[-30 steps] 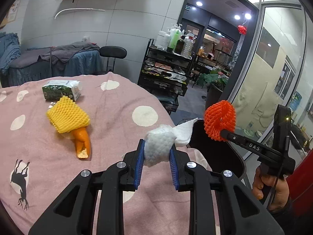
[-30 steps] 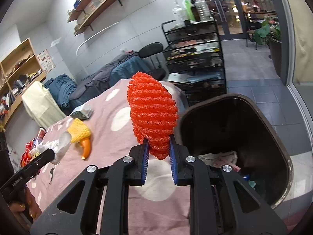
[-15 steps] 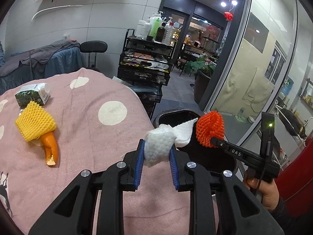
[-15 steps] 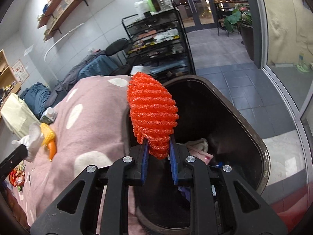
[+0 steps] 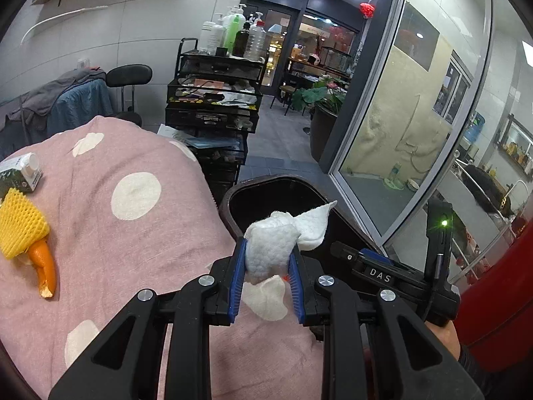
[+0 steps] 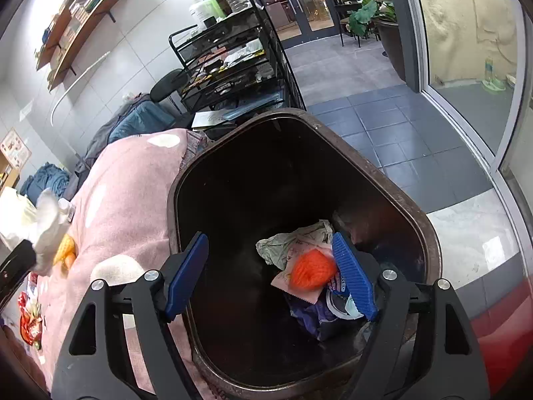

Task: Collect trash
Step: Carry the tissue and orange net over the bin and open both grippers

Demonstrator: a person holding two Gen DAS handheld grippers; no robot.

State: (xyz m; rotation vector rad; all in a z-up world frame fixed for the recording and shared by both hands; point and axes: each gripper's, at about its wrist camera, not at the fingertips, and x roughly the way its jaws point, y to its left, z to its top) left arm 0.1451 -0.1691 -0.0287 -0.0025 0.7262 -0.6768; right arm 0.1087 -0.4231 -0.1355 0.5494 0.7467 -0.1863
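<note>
My left gripper [image 5: 266,260] is shut on a crumpled white tissue [image 5: 271,250], held near the table's edge just short of the dark trash bin [image 5: 240,193]. My right gripper [image 6: 269,273] hangs over the bin [image 6: 186,173] with its jaws opening and nothing between them. The red foam net [image 6: 311,270] lies blurred inside the bin among crumpled paper and wrappers. On the pink dotted tablecloth [image 5: 126,233] at the left lie a yellow foam net [image 5: 20,230], an orange peel [image 5: 45,266] and a small milk carton [image 5: 21,173].
A black wire cart [image 5: 213,100] with bottles stands behind the table, a chair [image 5: 128,80] beside it. Glass doors and grey floor tiles lie to the right of the bin. Red snack wrappers [image 6: 28,316] lie at the table's left edge in the right wrist view.
The right gripper moved over the bin, its jaws parted, and the red foam net dropped into the bin. The left gripper carried the tissue right, towards the bin.
</note>
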